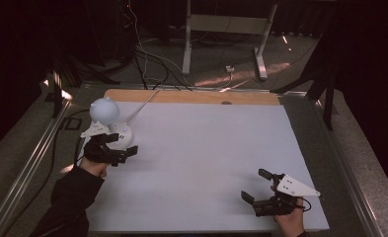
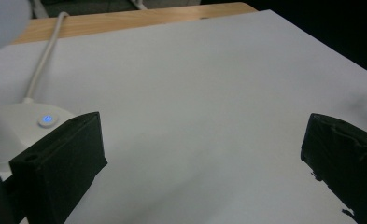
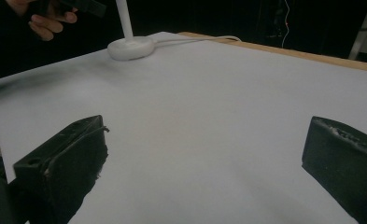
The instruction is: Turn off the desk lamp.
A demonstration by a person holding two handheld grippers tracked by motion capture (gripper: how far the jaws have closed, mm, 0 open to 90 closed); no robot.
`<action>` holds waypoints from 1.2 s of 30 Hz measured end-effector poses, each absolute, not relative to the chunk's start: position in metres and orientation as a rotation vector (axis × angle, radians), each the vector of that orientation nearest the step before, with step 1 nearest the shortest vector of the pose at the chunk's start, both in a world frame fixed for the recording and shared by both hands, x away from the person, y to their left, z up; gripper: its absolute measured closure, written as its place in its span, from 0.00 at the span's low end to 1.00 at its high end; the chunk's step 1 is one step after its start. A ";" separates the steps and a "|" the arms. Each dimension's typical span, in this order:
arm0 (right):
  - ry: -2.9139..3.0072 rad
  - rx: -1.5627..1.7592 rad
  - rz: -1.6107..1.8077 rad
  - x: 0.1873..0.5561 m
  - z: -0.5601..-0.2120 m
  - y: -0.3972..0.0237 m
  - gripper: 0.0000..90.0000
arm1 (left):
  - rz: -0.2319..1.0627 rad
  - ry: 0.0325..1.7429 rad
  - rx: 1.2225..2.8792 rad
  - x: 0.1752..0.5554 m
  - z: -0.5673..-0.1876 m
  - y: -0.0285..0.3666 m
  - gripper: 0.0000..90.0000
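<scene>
Lamp (image 1: 107, 121) stands far left on the counter (image 1: 206, 163) in the high view, left tool (image 1: 125, 154) gaping just beside its base, right tool (image 1: 255, 185) gaping near right; left gripper view shows its lit button (image 2: 47, 120), seemingly the target; right gripper view shows its base far left.

Black hand-held gripper (image 1: 124, 154), dark sleeve (image 1: 68, 197)
</scene>
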State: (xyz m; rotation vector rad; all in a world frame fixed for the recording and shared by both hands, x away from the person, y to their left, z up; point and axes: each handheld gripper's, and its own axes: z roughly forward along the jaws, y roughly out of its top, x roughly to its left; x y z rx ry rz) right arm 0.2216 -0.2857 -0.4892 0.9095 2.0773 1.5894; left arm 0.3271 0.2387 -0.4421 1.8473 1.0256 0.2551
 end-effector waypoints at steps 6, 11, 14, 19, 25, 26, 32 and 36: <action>2.084 0.906 1.586 0.222 -0.489 -0.285 0.00 | 0.257 0.985 1.858 0.313 -0.442 0.232 0.00; 2.077 0.903 1.595 0.222 -0.488 -0.285 0.00 | 0.256 0.953 1.854 0.300 -0.444 0.228 0.00; 2.084 0.903 1.591 0.222 -0.489 -0.284 0.00 | 0.252 0.935 1.870 0.292 -0.447 0.225 0.00; 2.088 0.902 1.591 0.222 -0.489 -0.284 0.00 | 0.246 0.910 1.910 0.279 -0.460 0.219 0.00; 2.089 0.903 1.592 0.222 -0.489 -0.283 0.00 | 0.220 0.882 1.942 0.265 -0.477 0.210 0.01; 2.091 0.905 1.590 0.222 -0.489 -0.283 0.00 | 0.217 0.876 1.941 0.263 -0.479 0.210 0.00; 2.091 0.909 1.594 0.222 -0.490 -0.283 0.00 | 0.202 0.829 1.938 0.251 -0.488 0.210 0.01; 2.095 0.907 1.590 0.223 -0.490 -0.283 0.00 | 0.189 0.809 1.932 0.245 -0.495 0.212 0.01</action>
